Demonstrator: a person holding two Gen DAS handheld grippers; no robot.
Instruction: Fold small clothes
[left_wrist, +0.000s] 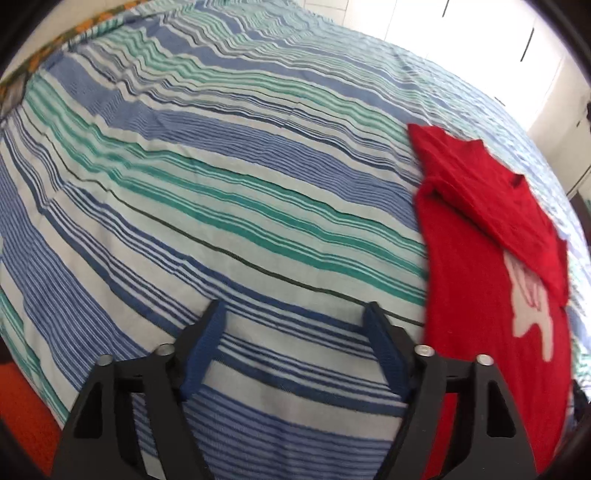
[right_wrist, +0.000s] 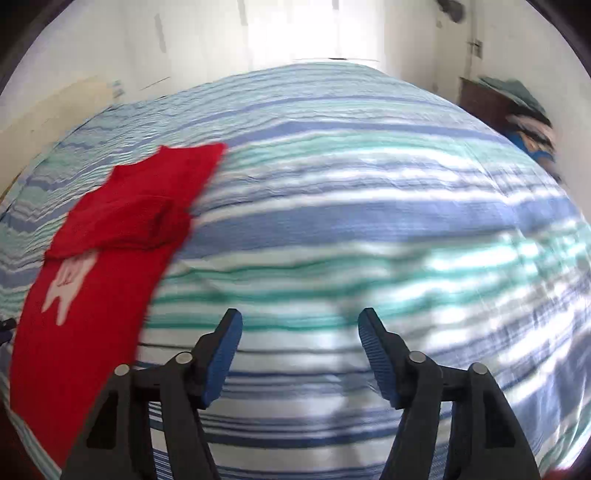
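Observation:
A small red shirt (left_wrist: 491, 266) with a white print lies flat on the striped bed, its upper part folded down over the body. It is at the right of the left wrist view and at the left of the right wrist view (right_wrist: 99, 266). My left gripper (left_wrist: 295, 314) is open and empty over the sheet, just left of the shirt's edge. My right gripper (right_wrist: 299, 321) is open and empty over the sheet, to the right of the shirt. Neither touches the shirt.
A blue, green and white striped bedsheet (left_wrist: 221, 184) covers the bed and fills both views. A pile of clothes (right_wrist: 532, 110) sits on dark furniture at the far right. White walls and bright cupboard doors (left_wrist: 498, 48) stand beyond the bed.

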